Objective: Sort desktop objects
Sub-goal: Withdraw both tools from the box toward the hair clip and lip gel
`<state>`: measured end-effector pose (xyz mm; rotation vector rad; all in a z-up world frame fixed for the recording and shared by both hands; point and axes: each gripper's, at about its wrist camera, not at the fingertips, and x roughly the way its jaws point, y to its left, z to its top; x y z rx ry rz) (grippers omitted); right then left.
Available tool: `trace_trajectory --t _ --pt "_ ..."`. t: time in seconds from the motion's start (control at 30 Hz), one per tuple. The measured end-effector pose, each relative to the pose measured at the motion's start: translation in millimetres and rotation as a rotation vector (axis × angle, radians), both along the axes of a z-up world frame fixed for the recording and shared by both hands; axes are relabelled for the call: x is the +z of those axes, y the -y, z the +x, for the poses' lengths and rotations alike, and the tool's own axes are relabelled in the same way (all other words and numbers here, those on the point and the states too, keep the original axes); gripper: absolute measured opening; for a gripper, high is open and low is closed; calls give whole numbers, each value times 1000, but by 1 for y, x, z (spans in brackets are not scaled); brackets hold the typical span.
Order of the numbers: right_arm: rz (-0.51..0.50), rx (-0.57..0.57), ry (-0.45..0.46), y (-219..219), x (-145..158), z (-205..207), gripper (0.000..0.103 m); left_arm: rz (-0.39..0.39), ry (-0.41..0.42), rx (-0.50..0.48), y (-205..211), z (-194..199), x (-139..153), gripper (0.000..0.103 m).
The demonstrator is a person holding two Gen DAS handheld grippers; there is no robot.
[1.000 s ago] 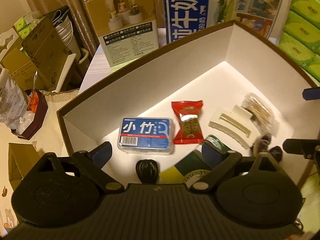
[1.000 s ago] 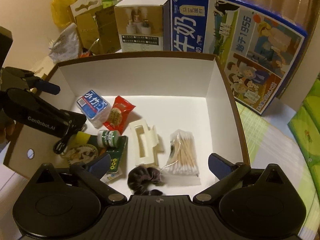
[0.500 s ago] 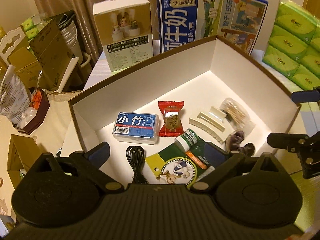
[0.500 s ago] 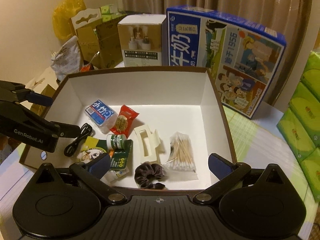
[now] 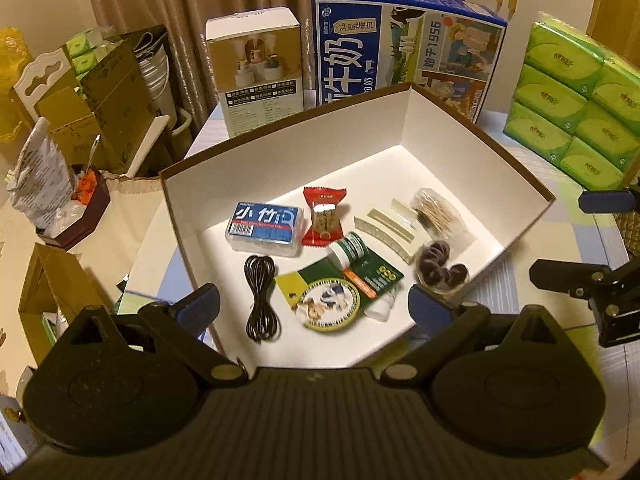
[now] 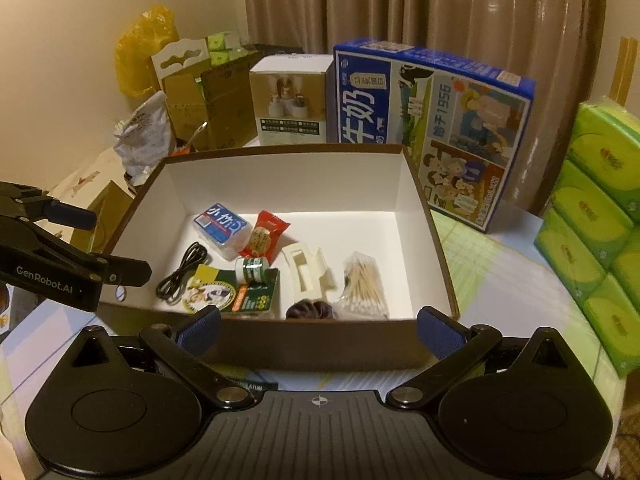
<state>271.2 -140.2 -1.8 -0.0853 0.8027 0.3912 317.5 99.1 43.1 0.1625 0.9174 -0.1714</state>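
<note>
A big box [image 6: 424,216] with brown outside and white inside sits on a table [image 6: 500,272] with a pale cloth of green and blue squares. Inside the box lie a blue pack of floss picks [image 5: 264,229], a red snack packet [image 5: 323,216], a black cable [image 5: 260,300], a small green and white bottle [image 5: 347,249], a green card with a round picture [image 5: 340,296], a cream hair clip [image 5: 386,228], a bag of cotton swabs [image 5: 438,216] and a dark hair tie [image 5: 440,266]. The bottle rests on the green card. The hair tie lies just beside the swabs, near the front wall. The left gripper [image 5: 314,306] hangs over the front corner of the box with its jaws wide apart and nothing in them. The right gripper [image 6: 318,328] hangs just outside the front wall, jaws wide too, holding nothing. Behind the box stand a blue milk carton box [image 6: 432,120] and a white and tan box [image 6: 290,100]. Green tissue packs [image 6: 600,220] are stacked at the right. Brown curtains [image 6: 440,12] hang at the back, and cardboard boxes [image 6: 208,108] and a yellow bag [image 6: 142,56] crowd the left corner
</note>
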Motion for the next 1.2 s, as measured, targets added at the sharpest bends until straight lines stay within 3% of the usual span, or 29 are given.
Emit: trace_trajectory --t 0.27,0.63,1.2 --pt "22 -14 19 11 6 -44 101 -21 12 32 5 -48 7 99" --pt "43 -62 -30 23 -16 -97 101 -14 11 86 11 -102 0 99" --pt "44 -79 -89 22 -38 -133 101 -9 -34 92 18 -138 -20 99"
